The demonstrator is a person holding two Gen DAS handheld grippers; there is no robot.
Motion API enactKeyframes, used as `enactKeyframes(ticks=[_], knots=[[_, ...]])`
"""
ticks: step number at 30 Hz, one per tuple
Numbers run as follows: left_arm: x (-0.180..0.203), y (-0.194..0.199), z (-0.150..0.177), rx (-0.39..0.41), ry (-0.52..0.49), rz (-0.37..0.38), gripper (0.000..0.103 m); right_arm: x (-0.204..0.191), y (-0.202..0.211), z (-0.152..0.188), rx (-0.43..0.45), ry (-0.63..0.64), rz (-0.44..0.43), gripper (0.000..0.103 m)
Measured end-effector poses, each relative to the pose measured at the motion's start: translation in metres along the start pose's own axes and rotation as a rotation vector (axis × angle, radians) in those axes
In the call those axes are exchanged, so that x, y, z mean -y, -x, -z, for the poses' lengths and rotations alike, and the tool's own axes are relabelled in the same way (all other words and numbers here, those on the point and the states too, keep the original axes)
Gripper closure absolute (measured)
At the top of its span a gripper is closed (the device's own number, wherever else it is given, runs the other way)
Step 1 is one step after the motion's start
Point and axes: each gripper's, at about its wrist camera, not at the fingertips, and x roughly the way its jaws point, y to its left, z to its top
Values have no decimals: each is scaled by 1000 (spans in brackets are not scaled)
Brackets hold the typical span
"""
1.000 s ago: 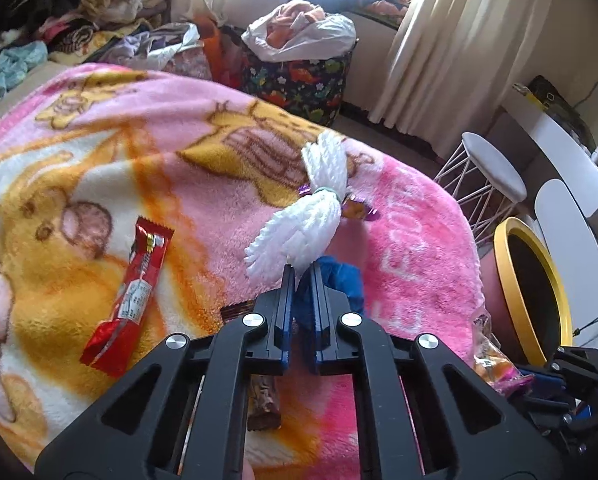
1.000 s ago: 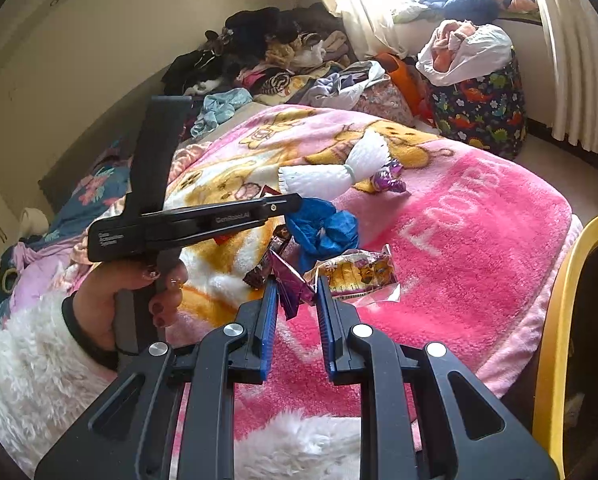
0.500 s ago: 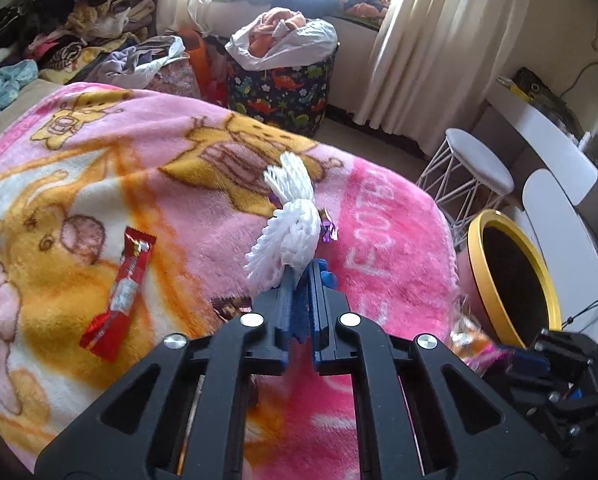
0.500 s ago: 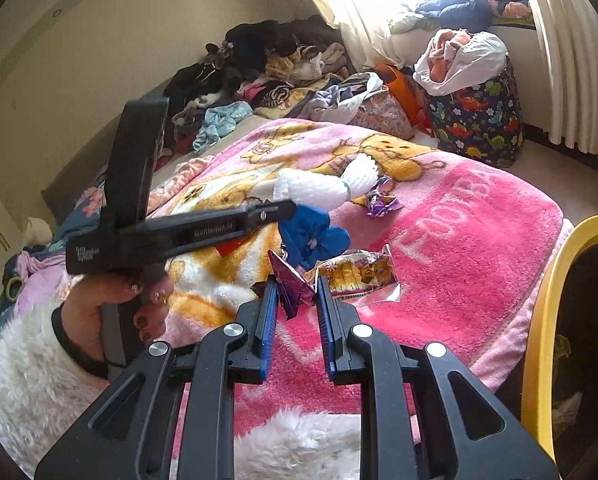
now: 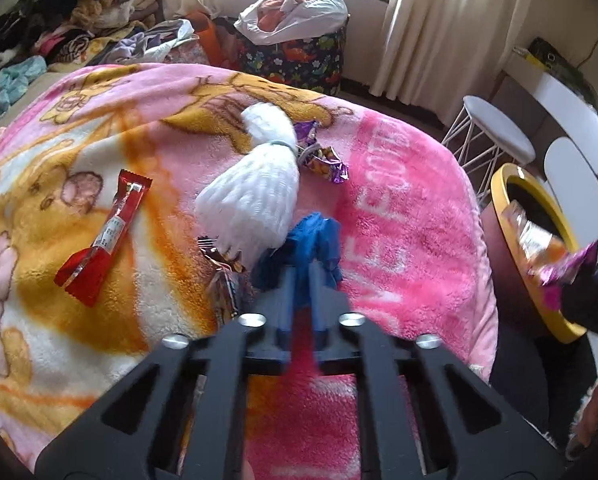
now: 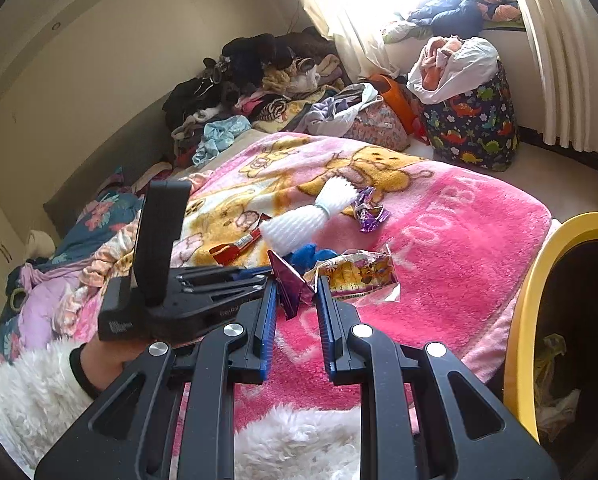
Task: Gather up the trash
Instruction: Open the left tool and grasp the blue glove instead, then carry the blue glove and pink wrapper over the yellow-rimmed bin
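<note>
On the pink fleece blanket (image 5: 399,216) a white foam net (image 5: 255,200), a red wrapper (image 5: 107,236) and a purple foil wrapper (image 5: 323,160) remain. The yellow-rimmed bin (image 6: 539,280) already holds some trash. The left gripper (image 5: 301,268) is clamped on blue crumpled plastic (image 5: 311,236); the right gripper (image 6: 295,292) pinches a magenta foil wrapper (image 6: 289,280).

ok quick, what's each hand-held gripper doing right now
left hand-held gripper: shut on the blue glove
right hand-held gripper: shut on a snack wrapper
</note>
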Motion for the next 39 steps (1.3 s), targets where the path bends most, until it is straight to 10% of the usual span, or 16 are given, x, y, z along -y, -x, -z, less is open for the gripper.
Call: enactKeyframes(ticks=[39], knots=[[113, 77, -51, 202, -103, 200, 103, 75, 95, -17, 241, -151, 78, 84]])
